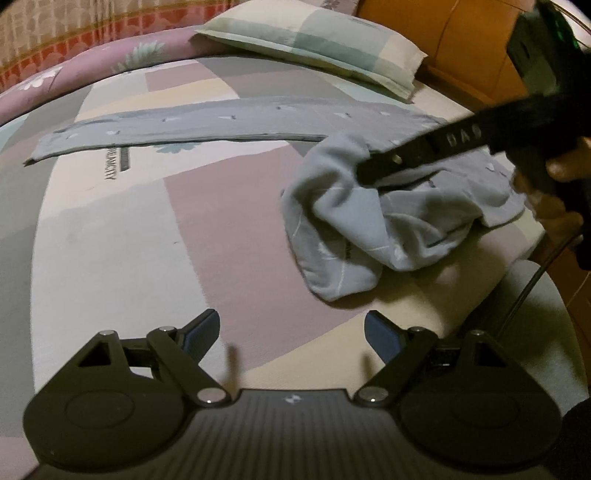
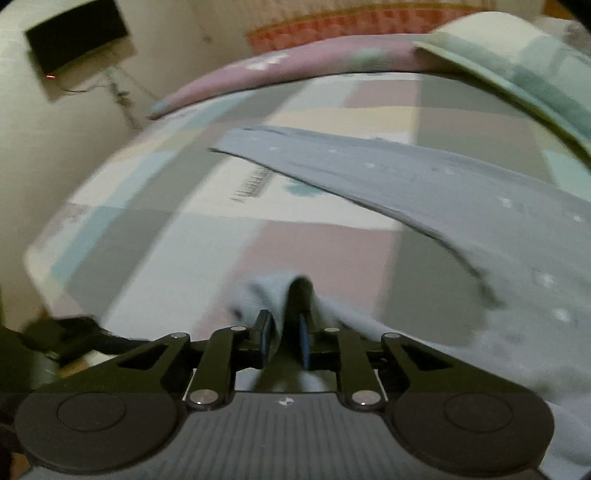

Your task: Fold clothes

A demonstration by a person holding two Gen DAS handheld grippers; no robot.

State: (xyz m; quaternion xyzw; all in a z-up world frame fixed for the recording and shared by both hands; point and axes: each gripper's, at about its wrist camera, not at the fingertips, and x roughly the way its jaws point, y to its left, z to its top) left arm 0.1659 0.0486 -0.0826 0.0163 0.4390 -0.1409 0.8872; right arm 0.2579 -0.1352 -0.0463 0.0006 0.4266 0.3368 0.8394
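Note:
A grey-blue garment with small white flowers lies on the bed. One long leg (image 1: 221,123) is stretched flat across the bed; the rest is a bunched heap (image 1: 362,229) at the right. My left gripper (image 1: 291,328) is open and empty, low over the bedsheet, short of the heap. My right gripper (image 2: 286,332) is shut on a fold of the garment (image 2: 280,288) and lifts it. In the left wrist view the right gripper (image 1: 364,170) reaches in from the right, pinching the top of the heap. The flat leg also shows in the right wrist view (image 2: 388,177).
The bed has a patchwork sheet (image 1: 184,206) in pastel blocks. A pillow (image 1: 314,40) lies at the head, a purple floral quilt (image 1: 92,70) along the far side. A wooden headboard (image 1: 461,44) stands at the right. A dark box (image 2: 77,33) hangs on the wall.

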